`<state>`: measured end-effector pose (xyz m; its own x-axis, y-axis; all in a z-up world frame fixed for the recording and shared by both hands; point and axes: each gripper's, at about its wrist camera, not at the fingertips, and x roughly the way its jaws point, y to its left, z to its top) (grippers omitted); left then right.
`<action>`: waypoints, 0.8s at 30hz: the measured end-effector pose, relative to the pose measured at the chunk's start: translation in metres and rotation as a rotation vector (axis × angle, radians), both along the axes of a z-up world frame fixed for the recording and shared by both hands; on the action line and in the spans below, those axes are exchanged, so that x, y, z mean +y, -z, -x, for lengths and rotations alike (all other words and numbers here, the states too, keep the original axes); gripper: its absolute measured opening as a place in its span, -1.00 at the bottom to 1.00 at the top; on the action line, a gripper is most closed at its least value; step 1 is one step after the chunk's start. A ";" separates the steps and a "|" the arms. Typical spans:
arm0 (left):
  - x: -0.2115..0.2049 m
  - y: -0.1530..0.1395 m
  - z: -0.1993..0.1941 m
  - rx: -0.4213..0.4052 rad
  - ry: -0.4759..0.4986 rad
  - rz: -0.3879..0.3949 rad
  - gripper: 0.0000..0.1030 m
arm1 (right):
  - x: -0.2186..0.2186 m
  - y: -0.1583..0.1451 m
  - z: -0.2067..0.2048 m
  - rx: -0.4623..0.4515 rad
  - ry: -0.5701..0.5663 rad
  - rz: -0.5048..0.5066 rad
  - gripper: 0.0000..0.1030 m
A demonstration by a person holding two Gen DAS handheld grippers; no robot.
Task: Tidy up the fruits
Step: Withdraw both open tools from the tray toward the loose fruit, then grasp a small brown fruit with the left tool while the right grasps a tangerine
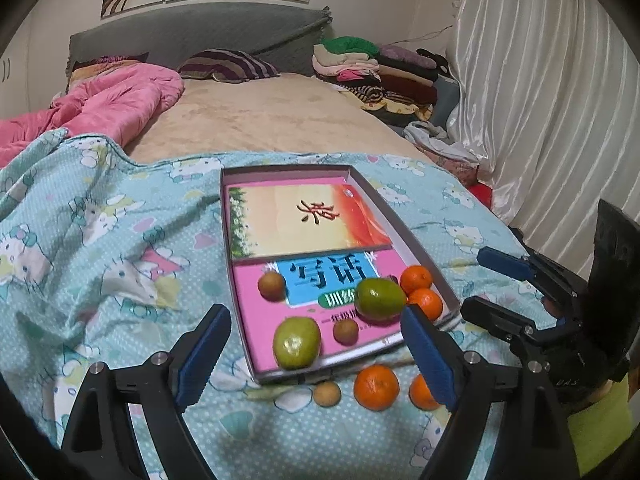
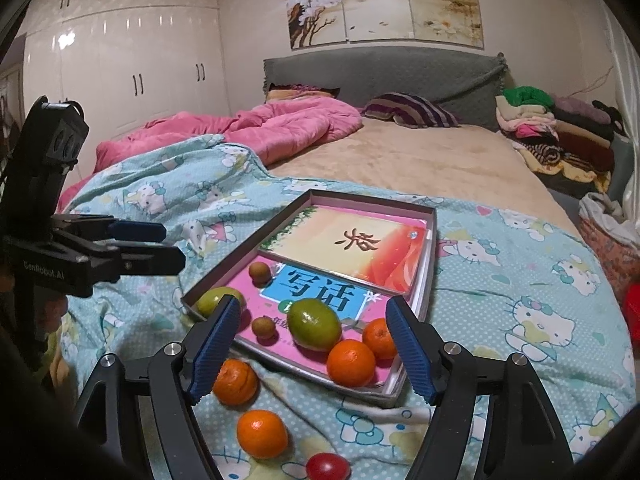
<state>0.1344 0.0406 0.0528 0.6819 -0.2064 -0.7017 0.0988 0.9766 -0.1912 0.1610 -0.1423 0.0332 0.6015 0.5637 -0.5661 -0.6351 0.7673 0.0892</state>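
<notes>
Currently both tongs stand wide and empty over the near end of a bed covered by a blue cartoon-print blanket.

Left tongs: pads spread, nothing pressed between them. They frame the near edge of a shallow cardboard box. Right tongs: also apart, holding nothing, with the box's near corner and fruit seen through the gap.

Box contents: two books lie flat as a floor, a pink one nearest and an orange-cream one behind. On the pink book sit two green fruits, two small brown fruits and two mandarins touching each other in the near right corner.

Outside the box, on the blanket just beside its near wall: one small brown fruit and two mandarins. The right wrist view also shows a small red fruit at the bottom edge, partly cut off.

Behind: pink quilt, striped pillow, folded clothes stack, white curtain.
</notes>
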 end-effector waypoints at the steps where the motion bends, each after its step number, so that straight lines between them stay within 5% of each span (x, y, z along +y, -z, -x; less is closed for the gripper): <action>1: -0.001 0.001 0.002 0.001 0.003 -0.001 0.68 | 0.000 0.001 0.002 0.005 -0.001 -0.003 0.48; 24: -0.003 0.029 0.029 0.048 0.006 -0.038 0.68 | 0.007 0.027 0.033 0.049 -0.046 0.059 0.48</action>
<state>0.1053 0.0376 0.0236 0.6461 -0.1833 -0.7409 0.0964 0.9826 -0.1590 0.1277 -0.1350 0.0061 0.5463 0.5553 -0.6270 -0.6660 0.7420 0.0768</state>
